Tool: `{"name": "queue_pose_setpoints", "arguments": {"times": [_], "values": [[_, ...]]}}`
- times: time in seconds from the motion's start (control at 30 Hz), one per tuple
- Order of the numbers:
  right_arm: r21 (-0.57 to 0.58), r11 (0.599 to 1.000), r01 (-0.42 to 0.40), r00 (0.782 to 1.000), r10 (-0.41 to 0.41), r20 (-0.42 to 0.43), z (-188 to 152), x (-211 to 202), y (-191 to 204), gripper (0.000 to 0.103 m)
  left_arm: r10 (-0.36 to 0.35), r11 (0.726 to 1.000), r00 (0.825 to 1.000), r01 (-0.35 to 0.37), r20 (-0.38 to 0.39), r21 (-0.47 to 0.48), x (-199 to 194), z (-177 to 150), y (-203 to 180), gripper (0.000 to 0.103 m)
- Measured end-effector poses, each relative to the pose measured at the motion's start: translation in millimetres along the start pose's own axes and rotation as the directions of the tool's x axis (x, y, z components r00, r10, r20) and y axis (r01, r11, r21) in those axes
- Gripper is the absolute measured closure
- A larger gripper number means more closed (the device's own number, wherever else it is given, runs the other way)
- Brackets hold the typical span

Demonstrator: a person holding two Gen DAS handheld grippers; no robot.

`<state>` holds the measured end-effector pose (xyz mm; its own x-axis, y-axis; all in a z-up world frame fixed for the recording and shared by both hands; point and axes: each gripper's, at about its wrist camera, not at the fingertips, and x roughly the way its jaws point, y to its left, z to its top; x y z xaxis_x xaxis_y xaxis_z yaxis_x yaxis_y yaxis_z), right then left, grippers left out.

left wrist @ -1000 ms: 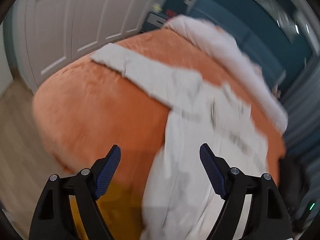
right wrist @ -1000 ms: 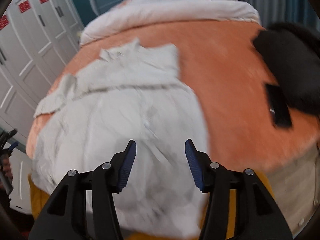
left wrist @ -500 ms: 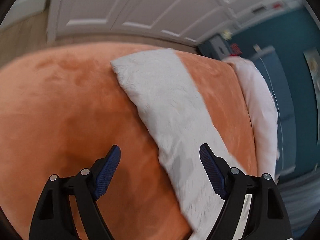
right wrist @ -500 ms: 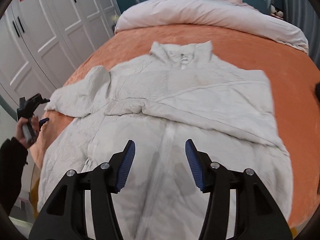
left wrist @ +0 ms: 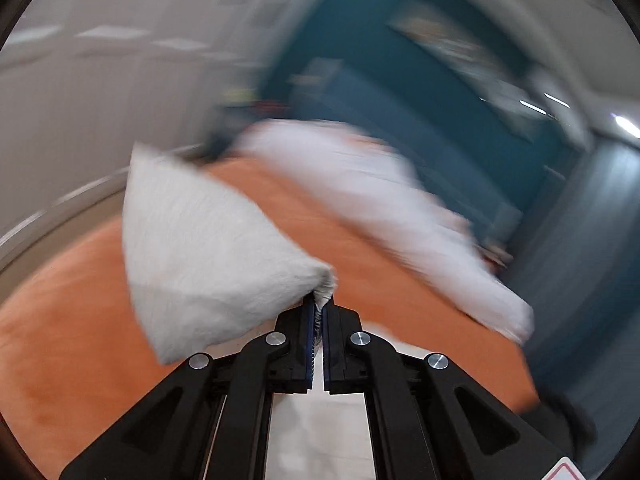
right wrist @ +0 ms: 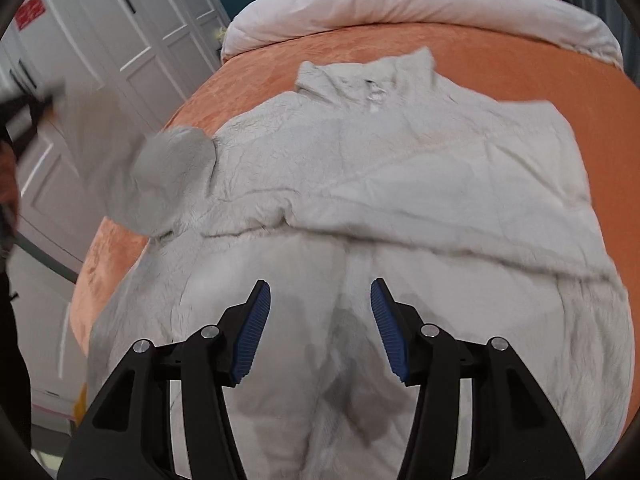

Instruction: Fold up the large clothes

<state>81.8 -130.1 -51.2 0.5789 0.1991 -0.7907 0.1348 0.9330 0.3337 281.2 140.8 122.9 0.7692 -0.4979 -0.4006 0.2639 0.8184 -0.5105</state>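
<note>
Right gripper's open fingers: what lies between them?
In the right wrist view, the right gripper frames only the white jacket's zipped front, spread on the orange blanket. It grips nothing.

My left wrist camera sits low and close over the orange blanket [left wrist: 360,236], facing along my clamped fingers toward the far pale duvet [left wrist: 372,184] and teal wall [left wrist: 420,92]; the white sleeve [left wrist: 208,252] fills the near left of this blurred view. My right wrist camera looks down from above the near edge of the bed, facing its far end across the white coat [right wrist: 400,184]. Both views share the blanket, duvet, sleeve and the white wardrobe doors [right wrist: 132,32] at left.
</note>
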Motion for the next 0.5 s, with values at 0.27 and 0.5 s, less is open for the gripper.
{"name": "queue_pose_setpoints", "arguments": {"times": [0.27,0.5], "values": [[0.040,0.991,0.129,0.990,-0.130,0.049,-30,-62,-63,0.046,-0.181,0.965,0.876,0.247,-0.446,0.093,89,-184,-168,0.050],[0.171,0.975,0.140,0.987,-0.151,0.056,-47,-90,-127,0.044,0.025,0.998,0.896,0.007,-0.443,0.070,50,-219,-94,0.040]]}}
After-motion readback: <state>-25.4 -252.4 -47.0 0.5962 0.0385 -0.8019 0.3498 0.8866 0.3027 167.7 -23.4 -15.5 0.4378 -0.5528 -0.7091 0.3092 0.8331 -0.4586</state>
